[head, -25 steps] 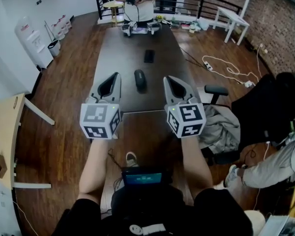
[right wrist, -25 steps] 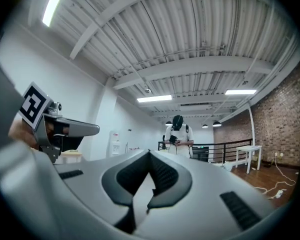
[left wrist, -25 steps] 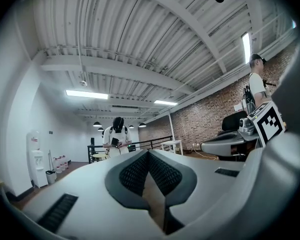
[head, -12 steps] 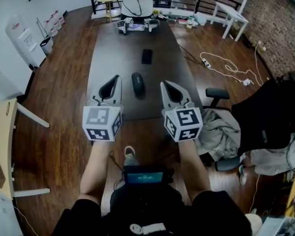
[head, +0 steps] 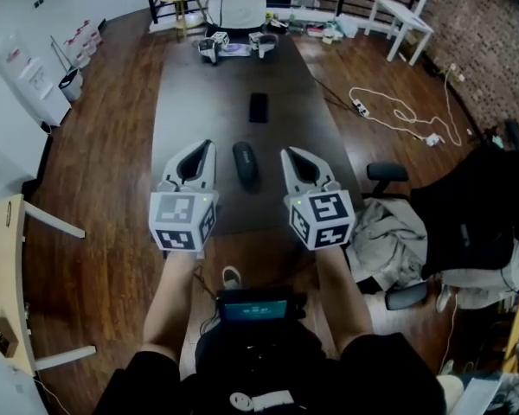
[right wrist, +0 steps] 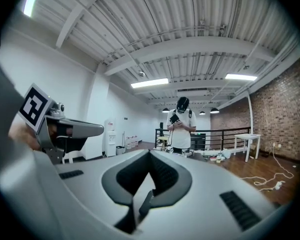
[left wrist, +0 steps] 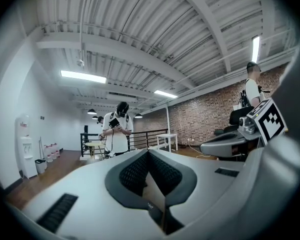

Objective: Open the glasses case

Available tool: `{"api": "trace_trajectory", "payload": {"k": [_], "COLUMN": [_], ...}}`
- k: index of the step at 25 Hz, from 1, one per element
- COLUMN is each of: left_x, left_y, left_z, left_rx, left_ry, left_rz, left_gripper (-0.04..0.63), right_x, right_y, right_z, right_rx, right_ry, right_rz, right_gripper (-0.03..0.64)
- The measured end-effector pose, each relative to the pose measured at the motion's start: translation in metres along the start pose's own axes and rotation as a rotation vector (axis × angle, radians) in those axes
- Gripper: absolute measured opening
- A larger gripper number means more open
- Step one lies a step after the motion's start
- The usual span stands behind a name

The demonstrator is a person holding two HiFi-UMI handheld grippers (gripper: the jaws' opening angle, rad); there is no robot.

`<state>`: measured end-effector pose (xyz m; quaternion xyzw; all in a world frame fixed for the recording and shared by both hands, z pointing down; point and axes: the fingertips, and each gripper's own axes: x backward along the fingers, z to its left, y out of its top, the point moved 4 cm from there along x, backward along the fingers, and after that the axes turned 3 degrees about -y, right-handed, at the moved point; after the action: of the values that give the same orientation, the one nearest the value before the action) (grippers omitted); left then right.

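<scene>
Left gripper [head: 209,144], right gripper [head: 285,152]: pale grey

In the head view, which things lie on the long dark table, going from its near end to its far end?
Dark oval glasses case → flat black rectangular object → cluster of white and grey devices at the far end.

Both bare forearms reach straight forward, side by side and roughly parallel. The left gripper [head: 201,150] and the right gripper [head: 292,156] point ahead at about level, marker cubes toward the body. Each gripper's jaws are closed together with nothing between them.
</scene>
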<state>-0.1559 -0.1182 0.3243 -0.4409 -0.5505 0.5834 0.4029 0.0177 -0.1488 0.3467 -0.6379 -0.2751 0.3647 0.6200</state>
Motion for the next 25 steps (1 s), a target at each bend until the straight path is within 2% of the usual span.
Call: {"api": "trace_trajectory", "payload": {"k": [9, 17, 25], "left_x": [-0.006, -0.013, -0.026], "left_y": [-0.001, -0.01, -0.027], "left_z": [0.028, 0.034, 0.034], "left_rx": [0.038, 0.045, 0.035], "left_ry": [-0.014, -0.024, -0.042], "left_rz": [-0.01, -0.012, 0.025], "left_gripper": [0.0, 0.0, 0.0], "right_x": [-0.021, -0.026, -0.032], "right_y": [0.011, 0.014, -0.005], "right_z": [0.011, 0.014, 0.005], "right_rx": [0.048, 0.072, 0.051], "right_ry": [-0.011, -0.02, -0.036], "right_rz": [0.022, 0.018, 0.039], "right_gripper": [0.014, 0.014, 0.014]}}
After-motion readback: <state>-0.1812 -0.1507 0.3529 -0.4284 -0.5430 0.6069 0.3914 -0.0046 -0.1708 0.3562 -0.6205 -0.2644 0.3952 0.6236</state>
